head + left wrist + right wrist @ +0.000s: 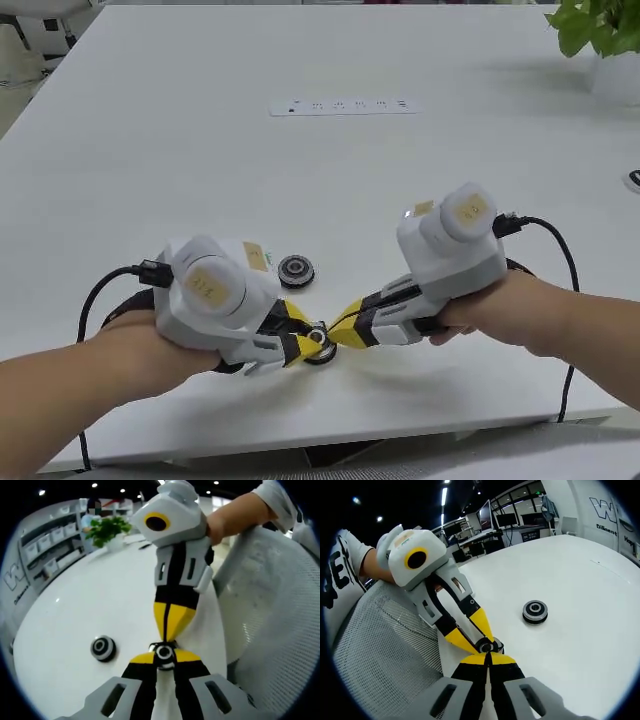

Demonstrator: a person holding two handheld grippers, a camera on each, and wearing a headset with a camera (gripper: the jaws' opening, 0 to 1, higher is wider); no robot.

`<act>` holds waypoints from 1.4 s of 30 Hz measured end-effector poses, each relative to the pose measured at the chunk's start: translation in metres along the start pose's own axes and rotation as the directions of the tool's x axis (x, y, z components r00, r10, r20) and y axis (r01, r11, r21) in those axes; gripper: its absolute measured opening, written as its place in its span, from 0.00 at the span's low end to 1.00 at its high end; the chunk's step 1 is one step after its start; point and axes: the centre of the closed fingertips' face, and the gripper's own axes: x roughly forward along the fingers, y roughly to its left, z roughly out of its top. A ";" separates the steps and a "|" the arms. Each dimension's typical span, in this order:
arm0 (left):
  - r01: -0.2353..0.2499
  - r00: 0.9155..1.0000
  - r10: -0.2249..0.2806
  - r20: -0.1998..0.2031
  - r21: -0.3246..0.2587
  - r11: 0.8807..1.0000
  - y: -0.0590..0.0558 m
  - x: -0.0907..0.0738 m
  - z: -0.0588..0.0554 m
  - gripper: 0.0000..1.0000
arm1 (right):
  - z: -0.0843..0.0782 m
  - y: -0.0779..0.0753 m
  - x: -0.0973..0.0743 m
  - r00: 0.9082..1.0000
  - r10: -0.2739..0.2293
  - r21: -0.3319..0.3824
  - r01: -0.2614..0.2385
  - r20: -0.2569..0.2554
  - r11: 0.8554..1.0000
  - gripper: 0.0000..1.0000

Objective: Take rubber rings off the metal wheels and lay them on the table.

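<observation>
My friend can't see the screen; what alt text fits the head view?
Two hand-held grippers meet tip to tip at a small wheel near the front edge of a white table: the left gripper grips it, the right gripper, jaws shut, touches it. A second wheel lies just behind.

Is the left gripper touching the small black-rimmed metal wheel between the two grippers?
Touching. In the left gripper view the left gripper clamps the metal wheel on both sides.

Wheel (296,269) on table (180,130), power strip (343,105) beyond

Black-ringed wheel (296,269) lying flat; second wheel (319,345) nearer, pinched both sides.
</observation>
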 end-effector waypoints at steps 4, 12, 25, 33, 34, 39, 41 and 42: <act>0.000 1.000 0.000 -0.001 0.002 1.000 0.000 0.000 0.000 0.13 | 0.003 0.003 0.000 1.000 0.011 0.000 -0.011 0.013 1.000 0.00; -0.002 1.000 0.002 0.000 0.002 1.000 0.000 0.000 0.001 0.13 | 0.009 0.008 -0.001 0.998 0.042 0.004 -0.042 0.043 0.999 0.00; 0.000 1.000 0.000 0.004 0.005 1.000 0.000 0.001 0.000 0.13 | 0.004 -0.004 -0.002 0.999 -0.001 0.024 0.000 0.038 1.000 0.00; 0.003 1.000 -0.003 0.001 0.025 1.000 -0.001 -0.001 0.001 0.14 | 0.001 -0.005 -0.001 1.000 -0.008 0.020 0.007 0.030 1.000 0.00; 0.003 1.000 -0.003 0.006 0.025 1.000 -0.001 -0.001 0.002 0.14 | 0.001 -0.005 -0.001 1.000 -0.008 0.019 0.008 0.030 1.000 0.00; 0.007 1.000 -0.008 0.017 0.011 1.000 0.000 -0.005 0.005 0.15 | 0.001 -0.006 -0.002 0.999 -0.011 0.026 0.010 0.035 1.000 0.00; 0.008 1.000 -0.008 0.029 0.005 1.000 0.001 -0.008 0.008 0.16 | 0.001 -0.007 -0.002 0.999 -0.013 0.029 0.012 0.038 0.999 0.00; 0.008 0.999 -0.008 0.034 0.003 1.000 0.001 -0.009 0.010 0.16 | 0.001 -0.007 -0.003 0.999 -0.013 0.032 0.012 0.039 0.999 0.00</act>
